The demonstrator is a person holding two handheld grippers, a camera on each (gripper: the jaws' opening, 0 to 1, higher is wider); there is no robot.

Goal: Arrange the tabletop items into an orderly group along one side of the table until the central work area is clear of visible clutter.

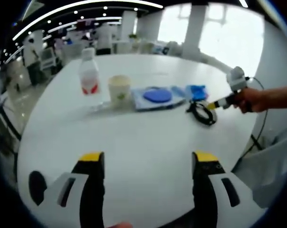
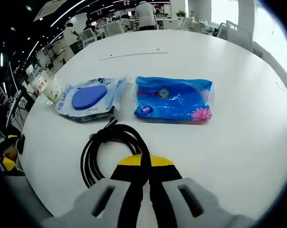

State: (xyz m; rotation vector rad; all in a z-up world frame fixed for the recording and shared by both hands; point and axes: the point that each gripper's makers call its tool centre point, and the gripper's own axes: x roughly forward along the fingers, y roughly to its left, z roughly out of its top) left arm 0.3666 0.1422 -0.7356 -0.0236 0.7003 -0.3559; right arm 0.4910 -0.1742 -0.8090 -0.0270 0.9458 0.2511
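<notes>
Five items line the far half of the white table point(image 1: 134, 152): tissue pack point(image 2: 174, 99), wipes pouch point(image 2: 89, 99), bottle point(image 1: 89, 76), paper cup point(image 1: 119, 88), and coiled black cable point(image 2: 108, 152). The right gripper point(image 2: 144, 164) is much nearer the cable, its jaws pinched together on the coil's near edge, the loop spreading ahead and left. The left gripper point(image 1: 147, 159) hovers low over bare tabletop, jaws spread wide, holding nothing, well short of the row.

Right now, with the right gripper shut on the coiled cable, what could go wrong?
1. The right gripper pinches one strand of the black cable; dragging may uncoil it.
2. The cable lies close to the blue tissue pack and wipes packet; pulling could snag and shift them.
</notes>
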